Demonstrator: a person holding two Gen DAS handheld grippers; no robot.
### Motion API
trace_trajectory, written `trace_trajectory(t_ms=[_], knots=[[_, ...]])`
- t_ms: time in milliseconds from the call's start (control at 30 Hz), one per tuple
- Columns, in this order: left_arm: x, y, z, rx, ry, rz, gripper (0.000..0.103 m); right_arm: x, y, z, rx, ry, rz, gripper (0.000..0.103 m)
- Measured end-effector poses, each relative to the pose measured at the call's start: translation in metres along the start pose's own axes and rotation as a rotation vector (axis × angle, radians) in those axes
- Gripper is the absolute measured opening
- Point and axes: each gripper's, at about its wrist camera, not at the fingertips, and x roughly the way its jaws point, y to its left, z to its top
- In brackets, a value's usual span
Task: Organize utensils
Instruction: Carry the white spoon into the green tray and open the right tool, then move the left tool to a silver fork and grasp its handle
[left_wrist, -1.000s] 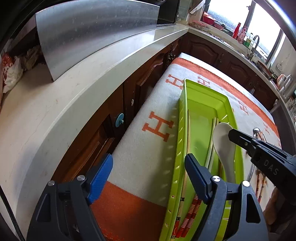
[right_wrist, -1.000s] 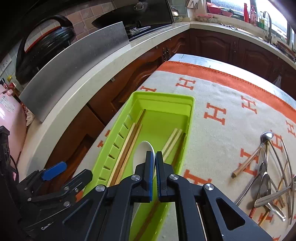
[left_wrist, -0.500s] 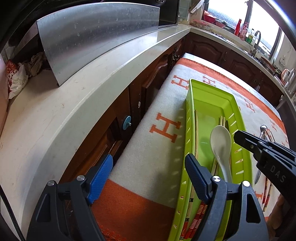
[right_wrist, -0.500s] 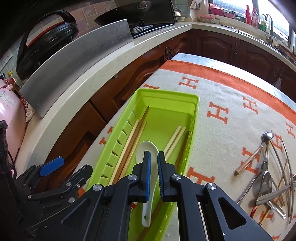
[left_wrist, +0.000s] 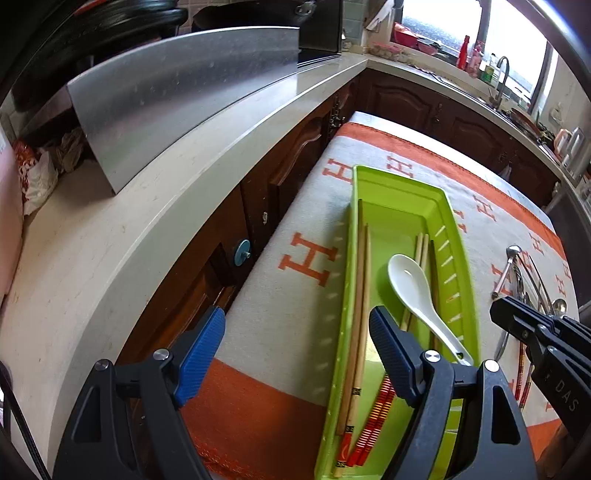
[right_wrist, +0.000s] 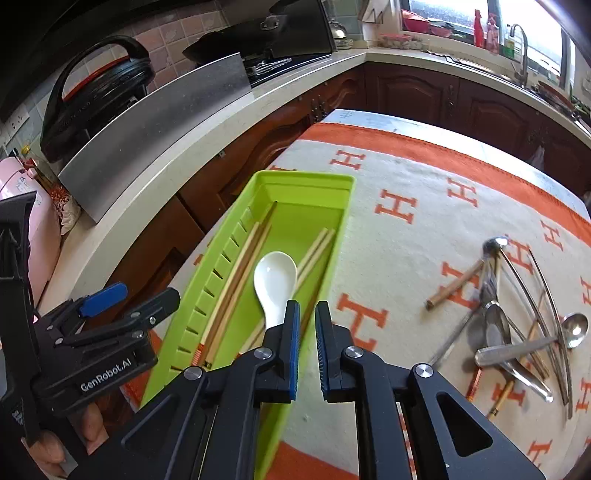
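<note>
A lime-green tray (left_wrist: 399, 181) lies on the orange-and-cream cloth, holding several chopsticks (left_wrist: 360, 295) and a white ceramic spoon (left_wrist: 410, 284). My left gripper (left_wrist: 295, 347) stands wide open above the tray's near left rim with nothing between its fingers. In the right wrist view the spoon (right_wrist: 275, 277) rests loose in the tray (right_wrist: 306, 179). My right gripper (right_wrist: 307, 321) hovers over the tray's right rim, its jaws a narrow slit apart and empty. Loose metal spoons and chopsticks (right_wrist: 517, 332) lie in a heap on the cloth to the right.
A pale stone countertop (left_wrist: 110, 258) with a steel splash panel (left_wrist: 177, 99) runs along the left, with dark wooden cabinets (left_wrist: 280, 177) below it. A gap separates the counter from the table. A sink and bottles (right_wrist: 517, 37) stand by the far window.
The right gripper's jaws parted slightly and let go of the white spoon, which now lies in the tray. That gripper then drew back and to the right. The left gripper barely moved.
</note>
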Motion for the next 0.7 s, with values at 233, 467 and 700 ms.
trace_trajectory(t_ms=[233,467,700], knots=[[-0.011,-0.027,-0.003,0.056,-0.001,-0.010,0.079,-0.027,-0.047,-0.020,0.081,-0.013,-0.017,0.009],[-0.020,-0.069,-0.010,0.144,0.014,-0.039,0.079,-0.052,-0.098,-0.040,0.181,-0.044,-0.037,0.016],[-0.028,-0.114,-0.017,0.219,0.026,-0.119,0.079,-0.074,-0.147,-0.058,0.260,-0.083,-0.069,0.018]])
